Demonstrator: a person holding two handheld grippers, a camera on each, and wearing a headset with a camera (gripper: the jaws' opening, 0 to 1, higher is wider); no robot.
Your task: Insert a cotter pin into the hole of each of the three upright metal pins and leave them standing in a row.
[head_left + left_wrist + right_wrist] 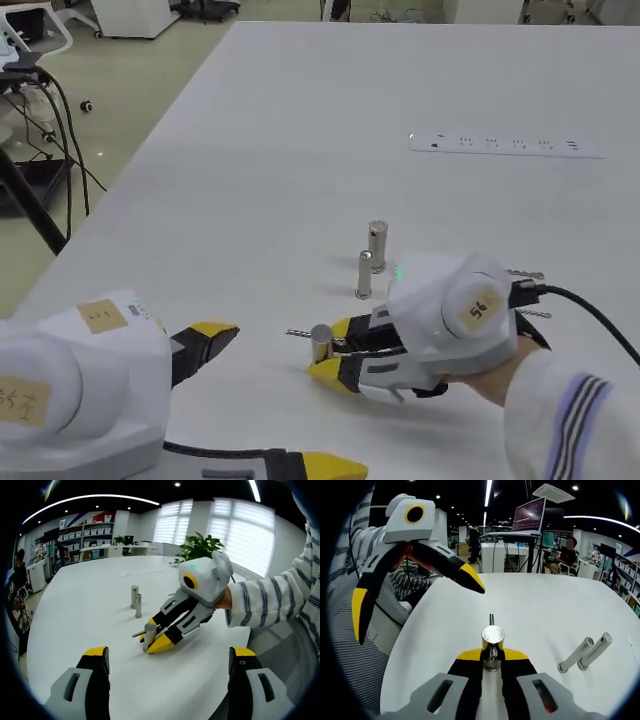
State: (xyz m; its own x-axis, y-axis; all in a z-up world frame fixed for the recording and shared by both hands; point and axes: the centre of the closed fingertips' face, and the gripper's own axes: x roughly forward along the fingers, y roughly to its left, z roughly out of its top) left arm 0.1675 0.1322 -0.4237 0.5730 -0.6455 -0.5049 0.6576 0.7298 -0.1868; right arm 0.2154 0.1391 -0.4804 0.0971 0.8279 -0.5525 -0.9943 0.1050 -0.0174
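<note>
Pin [491,636] looked light, stiff and probably slippery, best pinched mid-shaft; right gripper [333,350] clamped its shaft, while left gripper [168,655] hung spread wide.

White table [250,150], power strip [505,146] at far side, potted plant [200,547], monitor [528,515]

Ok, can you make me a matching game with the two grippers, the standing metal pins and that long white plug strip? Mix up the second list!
Things:
1. left gripper
2. right gripper
3. standing metal pins
4. power strip

States:
A. lying flat at the far side of the table
B. shut on a metal pin
C. open, holding nothing
D. upright, close together

Pairs: 1-C, 2-B, 3-D, 4-A
</note>
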